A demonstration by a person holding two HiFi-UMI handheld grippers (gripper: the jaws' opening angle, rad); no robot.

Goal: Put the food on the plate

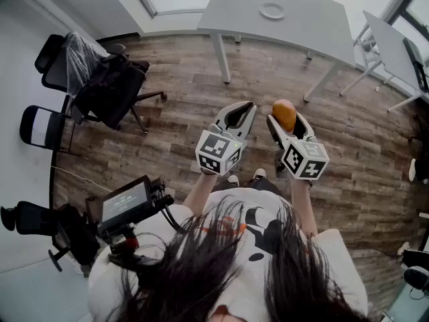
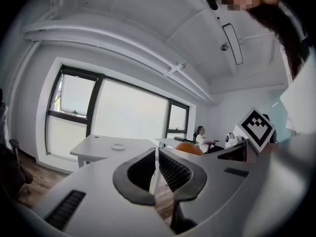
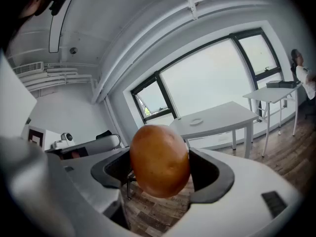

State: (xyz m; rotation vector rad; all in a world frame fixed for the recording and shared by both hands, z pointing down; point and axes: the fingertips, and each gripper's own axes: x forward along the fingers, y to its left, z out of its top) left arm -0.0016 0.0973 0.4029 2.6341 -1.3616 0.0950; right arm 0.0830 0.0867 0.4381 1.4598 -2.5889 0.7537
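Observation:
A round orange-brown piece of food (image 1: 284, 115) is held in the air, with my right gripper (image 1: 287, 122) shut on it. In the right gripper view the food (image 3: 159, 160) fills the space between the two jaws, well above the wooden floor. My left gripper (image 1: 245, 107) is beside it on the left, shut, with nothing between its jaws (image 2: 157, 153). A small white plate (image 1: 271, 11) lies on the grey table (image 1: 301, 25) ahead of me, and the plate (image 3: 196, 121) also shows far off in the right gripper view.
Black office chairs (image 1: 100, 79) stand to the left on the wooden floor. A second grey table (image 1: 395, 45) is at the right. A small monitor rig (image 1: 125, 203) hangs by my left side. A seated person (image 2: 201, 135) is at the far desks.

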